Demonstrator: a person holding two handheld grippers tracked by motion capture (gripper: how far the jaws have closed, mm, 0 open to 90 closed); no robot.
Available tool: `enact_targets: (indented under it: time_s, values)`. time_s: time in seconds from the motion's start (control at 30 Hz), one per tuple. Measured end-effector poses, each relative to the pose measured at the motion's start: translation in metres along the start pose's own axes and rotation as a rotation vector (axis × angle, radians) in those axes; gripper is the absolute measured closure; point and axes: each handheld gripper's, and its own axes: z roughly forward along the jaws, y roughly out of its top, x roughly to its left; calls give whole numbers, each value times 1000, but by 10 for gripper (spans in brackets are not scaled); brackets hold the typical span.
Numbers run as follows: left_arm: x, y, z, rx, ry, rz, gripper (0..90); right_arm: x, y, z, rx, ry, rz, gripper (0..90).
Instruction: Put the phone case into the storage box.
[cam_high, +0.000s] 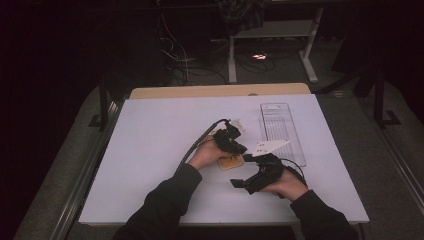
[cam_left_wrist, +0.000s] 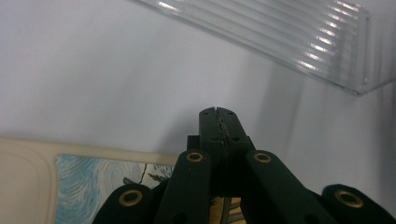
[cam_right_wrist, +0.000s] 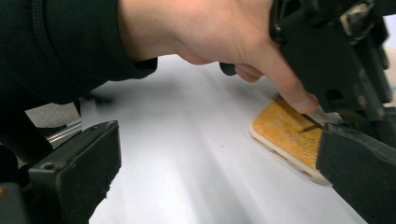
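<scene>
White tabletop, dim room around it. Phone case (cam_high: 231, 162) flat near the middle, right under the left gripper (cam_high: 239, 148), whose jaws are pinched shut on nothing. Right gripper (cam_high: 239, 183) just beside, jaws spread wide and empty. Clear ribbed tray (cam_high: 280, 125) off to the right. Probably best to spread the left jaws before going down, then grab a long edge, not the printed face.

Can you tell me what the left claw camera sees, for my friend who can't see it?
The left claw, black and shut, points over a white table. A painted phone case lies below it, a ribbed clear tray beyond.
</scene>
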Motion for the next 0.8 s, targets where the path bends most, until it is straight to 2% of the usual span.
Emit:
enact_targets:
  time_s: [0.17, 0.2, 0.33, 0.47, 0.53, 0.8]
  values:
    - [-5, -7, -8, 22, 3, -1, 900, 0, 0, 0, 2, -1, -1, 0]
    - [-5, -9, -10, 28, 8, 14, 900, 0, 0, 0, 2, -1, -1, 0]
    - [-9, -16, -14, 32, 10, -10, 900, 1, 0, 0, 7, -3, -4, 0]
    - [-13, -23, -19, 42, 14, -16, 900, 1, 0, 1, 5, -5, -3, 0]
    - [-14, -26, -21, 46, 18, 1, 900, 0, 0, 0, 3, -6, -3, 0]
    - [-18, -42, -37, 76, 36, -6, 900, 0, 0, 0, 3, -9, -3, 0]
